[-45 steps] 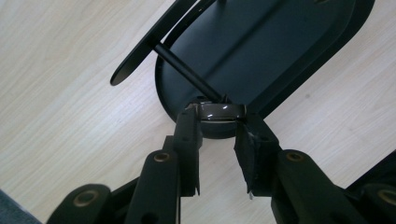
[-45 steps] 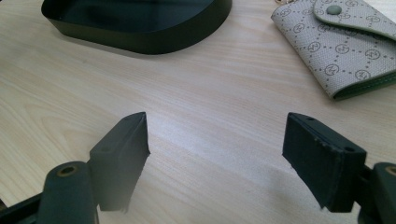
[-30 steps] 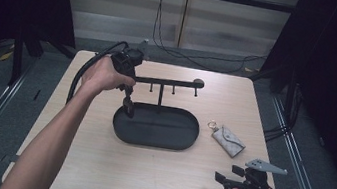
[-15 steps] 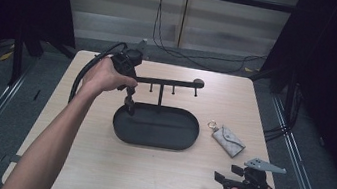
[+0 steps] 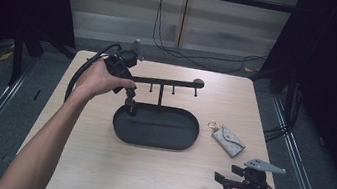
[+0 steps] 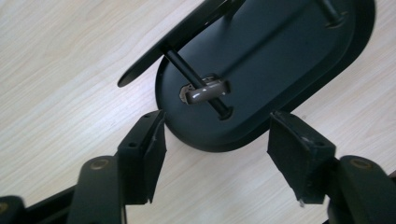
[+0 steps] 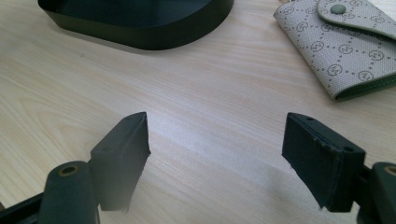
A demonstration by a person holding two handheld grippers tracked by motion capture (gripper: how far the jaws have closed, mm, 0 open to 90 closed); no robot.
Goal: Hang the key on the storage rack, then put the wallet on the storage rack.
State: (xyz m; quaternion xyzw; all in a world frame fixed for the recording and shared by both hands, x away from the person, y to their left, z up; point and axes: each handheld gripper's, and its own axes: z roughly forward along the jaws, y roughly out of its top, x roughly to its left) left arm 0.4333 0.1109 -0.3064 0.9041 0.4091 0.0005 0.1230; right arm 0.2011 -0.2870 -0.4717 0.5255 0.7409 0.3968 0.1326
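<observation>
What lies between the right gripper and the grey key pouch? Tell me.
Nothing but bare wooden table separates the right gripper from the key pouch; the right gripper view shows it best.

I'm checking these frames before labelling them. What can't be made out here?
- Small brown piece on a peg of the rack: in the left gripper view the peg crosses it; in the high view it is too small to identify.
- Pouch: right gripper view, cut off by the right and top edges.
- Ring on the pouch: high view, too small to tell what it carries.
- Tray: right gripper view, cut by the top edge.
</observation>
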